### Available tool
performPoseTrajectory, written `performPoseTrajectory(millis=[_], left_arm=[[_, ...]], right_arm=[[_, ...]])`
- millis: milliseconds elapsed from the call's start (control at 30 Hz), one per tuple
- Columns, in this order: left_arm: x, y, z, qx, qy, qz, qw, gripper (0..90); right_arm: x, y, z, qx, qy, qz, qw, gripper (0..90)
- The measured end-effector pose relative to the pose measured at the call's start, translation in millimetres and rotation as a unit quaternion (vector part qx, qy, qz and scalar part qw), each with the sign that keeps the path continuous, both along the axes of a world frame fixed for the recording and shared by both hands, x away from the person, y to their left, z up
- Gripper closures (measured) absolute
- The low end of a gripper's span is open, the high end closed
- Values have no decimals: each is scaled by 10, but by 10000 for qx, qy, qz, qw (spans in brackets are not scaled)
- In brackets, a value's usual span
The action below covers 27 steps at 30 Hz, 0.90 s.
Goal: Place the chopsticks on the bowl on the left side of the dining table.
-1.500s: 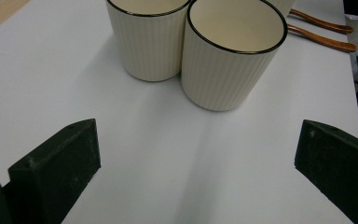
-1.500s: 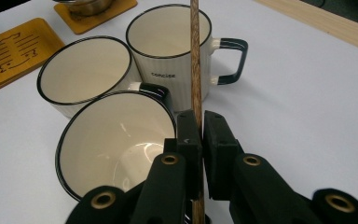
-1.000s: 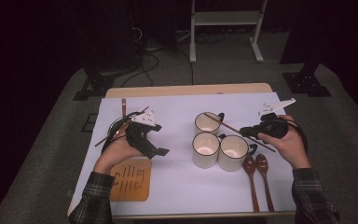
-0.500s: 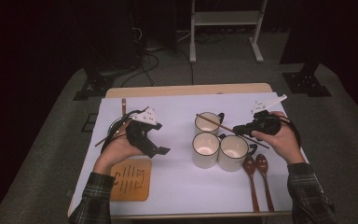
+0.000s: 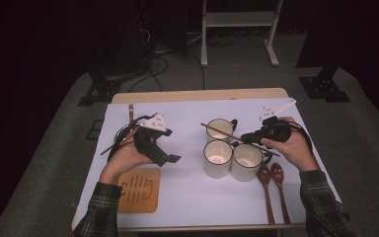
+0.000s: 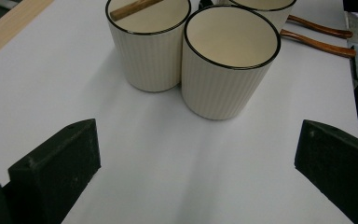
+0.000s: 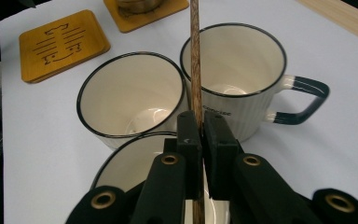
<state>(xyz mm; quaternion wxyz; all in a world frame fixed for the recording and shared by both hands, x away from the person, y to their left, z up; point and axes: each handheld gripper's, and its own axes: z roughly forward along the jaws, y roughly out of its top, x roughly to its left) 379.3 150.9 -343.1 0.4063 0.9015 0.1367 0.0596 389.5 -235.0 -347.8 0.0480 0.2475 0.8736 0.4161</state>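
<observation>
— What's the right hand-held gripper [image 7: 199,135] doing over there; has it got something?

— Yes; its jaws are clenched on a thin wooden stick [image 7: 195,60], a chopstick by the look of it; the stick's far end lies across the mug [image 5: 220,130] nearest the bench's far edge, the one of the three cream mugs with its dark handle turned toward the right edge.

— So which step is that?

— I'd judge it's carrying the stick to that mug; the next move calls for tipping the free end down inside the rim, then letting go.

— And the left hand-held gripper [image 5: 165,154]?

— Released, jaws wide, nothing between them; it hovers toward the bench's left edge, just beyond the wooden coaster [image 5: 138,190] at the near-left corner; two wooden spoons [image 5: 271,190] lie by the near-right corner.
</observation>
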Motion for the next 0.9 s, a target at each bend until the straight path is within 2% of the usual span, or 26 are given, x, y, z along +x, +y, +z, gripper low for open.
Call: performPoseTrajectory(millis=[133, 367, 900], left_arm=[[-2, -1, 1, 22, -5, -17, 10000, 0], [-7, -7, 24, -110, -31, -25, 9999, 0], [-30, -70, 48, -76, -74, -129, 9999, 0]], right_arm=[[0, 50, 5, -19, -7, 78, 10000, 852], [-8, 132, 15, -25, -5, 190, 9998, 852], [-16, 280, 21, -71, 40, 416, 9991, 852]])
